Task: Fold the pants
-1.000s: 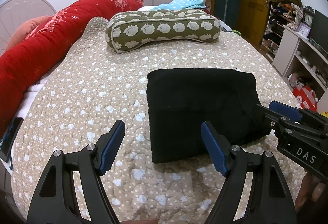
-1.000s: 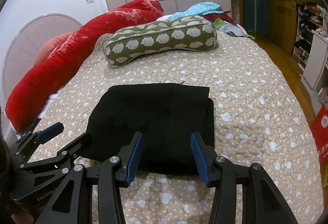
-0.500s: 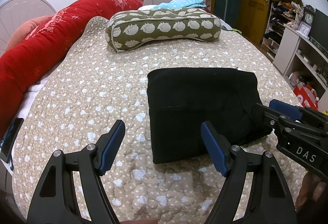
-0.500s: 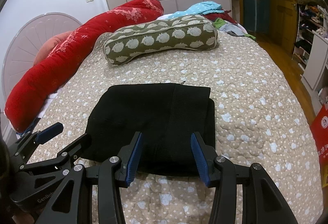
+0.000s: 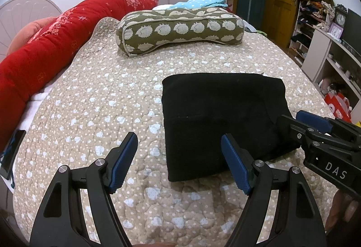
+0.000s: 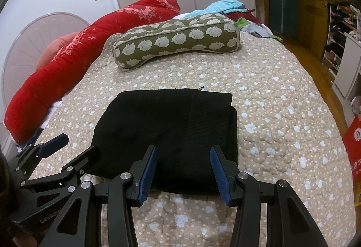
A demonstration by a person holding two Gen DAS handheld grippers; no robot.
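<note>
**On the bed: pants folded, both grippers hanging clear**

Over the quilted bedspread (image 5: 94, 98) in the left wrist view, the left gripper (image 5: 179, 157) is hovering with its jaws wide apart and nothing between them. The black pants (image 5: 221, 120) are lying as a compact folded rectangle just ahead and to the right, their near left corner falling between the blue pads. The right gripper (image 5: 315, 127) is showing at the right edge, over the pants' near right corner; from here I cannot tell whether it is touching the cloth. A hedgehog-print pillow (image 5: 180, 31) and a red bolster (image 5: 56, 48) are lying well apart from the work.

Across the right wrist view, the right gripper (image 6: 183, 170) is also standing with jaws apart and empty, framing the near edge of the pants (image 6: 169, 129). The fold is looking essentially done. To finish well, I judge that both grippers should be lifting straight away without snagging the near edge, or pressing the top layer flat if any corner is springing up.
</note>
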